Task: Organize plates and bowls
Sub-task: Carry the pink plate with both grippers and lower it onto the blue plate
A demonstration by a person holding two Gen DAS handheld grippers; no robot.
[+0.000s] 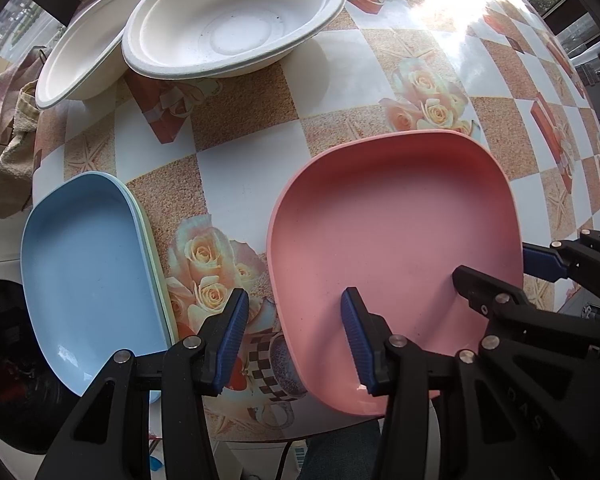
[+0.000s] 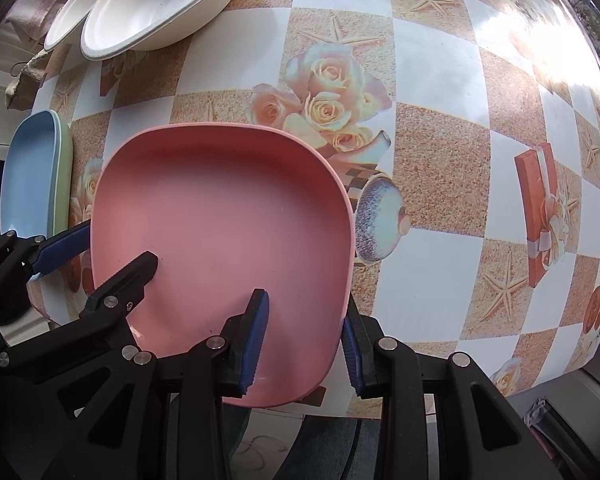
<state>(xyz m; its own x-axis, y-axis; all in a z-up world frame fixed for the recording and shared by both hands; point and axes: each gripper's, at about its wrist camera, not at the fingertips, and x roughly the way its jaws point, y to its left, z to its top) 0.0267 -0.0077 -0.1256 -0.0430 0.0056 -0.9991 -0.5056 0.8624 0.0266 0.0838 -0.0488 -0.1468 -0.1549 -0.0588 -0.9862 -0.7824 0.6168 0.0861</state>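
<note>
1. Pink plate [image 2: 220, 216] lies on the bench [image 2: 440, 92] near its front edge, both grippers at it.
2. Left gripper [image 1: 296, 340] fingers straddle the plate's left rim, one inside, one outside, a clear gap to the rim; not gripping.
3. Right gripper [image 2: 305, 344] fingers straddle the right rim, narrow gap; cannot tell whether the pads press it.
4. Blue plate [image 1: 80, 272] sits stacked on a green plate [image 2: 62, 176] at the bench's left edge.
5. White bowls [image 1: 236, 20] stand at the far left, rims overlapping.
6. Cloth [image 1: 4, 120] hangs off the left edge.
</note>
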